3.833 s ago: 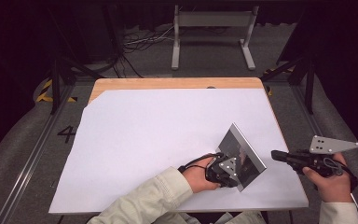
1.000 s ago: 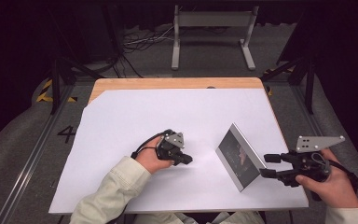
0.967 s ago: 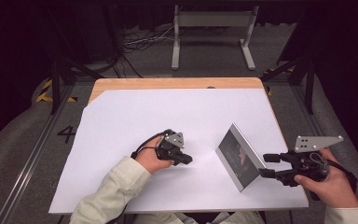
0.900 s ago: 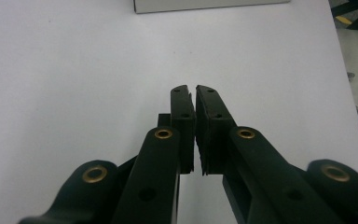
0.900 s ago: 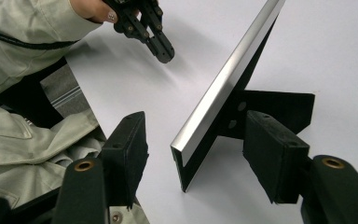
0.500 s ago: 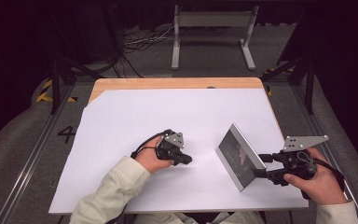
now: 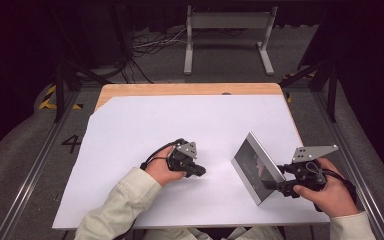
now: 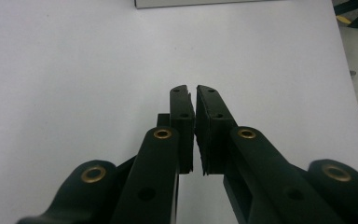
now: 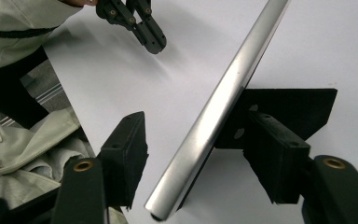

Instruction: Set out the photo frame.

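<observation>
Right tool (image 7: 272, 185) straddles the silver frame's (image 7: 256, 167) edge, jaws wide and closing; left tool (image 7: 200, 171) nearly shut, empty.

Framed panel (image 9: 219, 107): both ends cut by right gripper view's edges; its black stand (image 9: 289, 109) partly hidden behind right tongs (image 9: 200, 161). In high view, reflection on panel (image 7: 256, 167) face too dim to tell; near corner hidden by tongs (image 7: 270, 185) tips. In left gripper view, panel (image 8: 205, 3) cut by top edge, thin strip left. Person's sleeve (image 9: 23, 18) cut by frame edge.
</observation>
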